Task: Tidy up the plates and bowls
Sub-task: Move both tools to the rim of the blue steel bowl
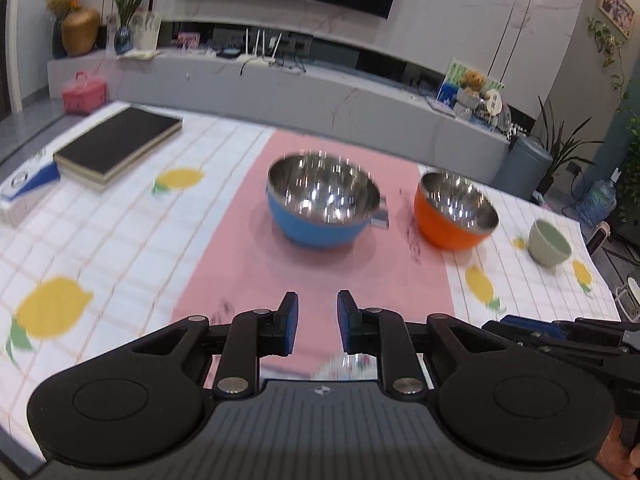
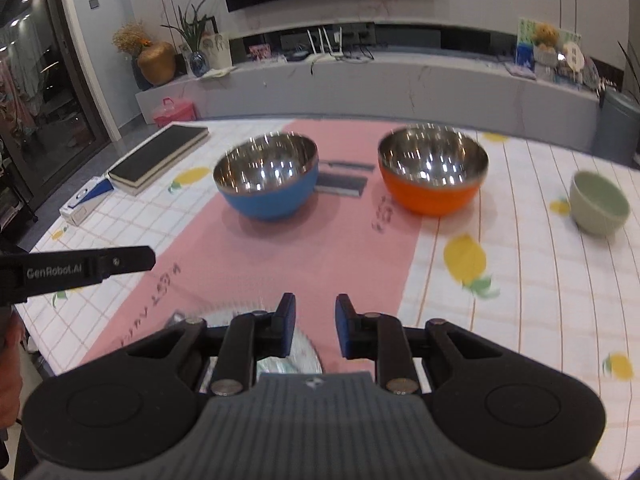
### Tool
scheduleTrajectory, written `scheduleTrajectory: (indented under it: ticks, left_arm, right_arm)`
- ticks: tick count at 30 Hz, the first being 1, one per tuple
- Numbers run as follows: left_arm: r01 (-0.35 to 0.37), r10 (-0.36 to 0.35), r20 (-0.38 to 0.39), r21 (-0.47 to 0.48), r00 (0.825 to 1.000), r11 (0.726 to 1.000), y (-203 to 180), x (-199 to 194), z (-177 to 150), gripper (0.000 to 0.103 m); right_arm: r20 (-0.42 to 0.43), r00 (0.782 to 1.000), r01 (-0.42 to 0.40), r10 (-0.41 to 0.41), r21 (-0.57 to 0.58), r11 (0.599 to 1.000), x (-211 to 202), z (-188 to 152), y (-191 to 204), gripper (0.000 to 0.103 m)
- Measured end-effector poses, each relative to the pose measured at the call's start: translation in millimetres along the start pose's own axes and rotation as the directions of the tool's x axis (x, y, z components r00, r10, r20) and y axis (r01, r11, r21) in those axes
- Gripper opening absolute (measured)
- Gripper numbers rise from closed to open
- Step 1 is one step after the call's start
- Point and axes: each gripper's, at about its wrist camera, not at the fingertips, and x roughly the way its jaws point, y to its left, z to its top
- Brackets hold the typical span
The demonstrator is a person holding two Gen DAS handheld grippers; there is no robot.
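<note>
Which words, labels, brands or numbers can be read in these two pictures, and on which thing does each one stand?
"GenRobot.AI": white letters on the side of the left gripper, seen in the right wrist view.
Dark printed characters on the pink mat: too blurred to read.
Print on the blue and white box beside the black book: too blurred to read.
Cards beside the teddy bear: too small to read.

I count three bowls on the surface [image 2: 520, 280]: one blue bowl [image 2: 267, 178], one orange bowl [image 2: 433, 170], and one pale green bowl [image 2: 599, 202]. I see one glass plate [image 2: 304, 350], half hidden under my right fingers. There is one pink mat [image 2: 280, 256], one black book [image 2: 160, 158], and one white-and-blue box [image 2: 86, 200].
</note>
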Motion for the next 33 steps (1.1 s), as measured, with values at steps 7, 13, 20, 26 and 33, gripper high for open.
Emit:
scheduleTrajectory:
  ticks: [7, 13, 20, 26, 33]
  left_arm:
    - [-0.008, 0.008, 0.059, -0.003, 0.998, 1.000, 2.9, 15.5, 31.3, 0.043]
    - [-0.011, 0.014, 0.042, -0.082, 0.999, 0.997, 16.7, 44.5, 51.7, 0.045]
    - [-0.036, 0.037, 0.006, -0.134, 0.999, 0.990, 31.2, 82.3, 67.9, 0.046]
    - [-0.072, 0.069, -0.032, -0.120, 0.997, 0.990, 36.3, 108.0, 74.0, 0.046]
    - [-0.087, 0.081, -0.062, -0.112, 0.995, 0.990, 40.6, 127.5, 76.2, 0.046]
  right_arm:
    - [0.031, 0.999, -0.009, 0.009, 0.009, 1.000, 18.1, 36.2, 3.1, 0.036]
    - [0.026, 0.999, -0.029, 0.027, 0.073, 0.997, 50.8, 63.6, 1.5, 0.038]
    - [-0.006, 1.000, -0.014, 0.015, 0.123, 0.992, 93.9, 87.2, 7.5, 0.038]
    - [-0.040, 0.999, 0.013, -0.008, 0.131, 0.991, 126.8, 99.5, 8.5, 0.038]
    - [-0.074, 0.997, 0.031, -0.021, 0.132, 0.991, 149.3, 102.6, 8.0, 0.033]
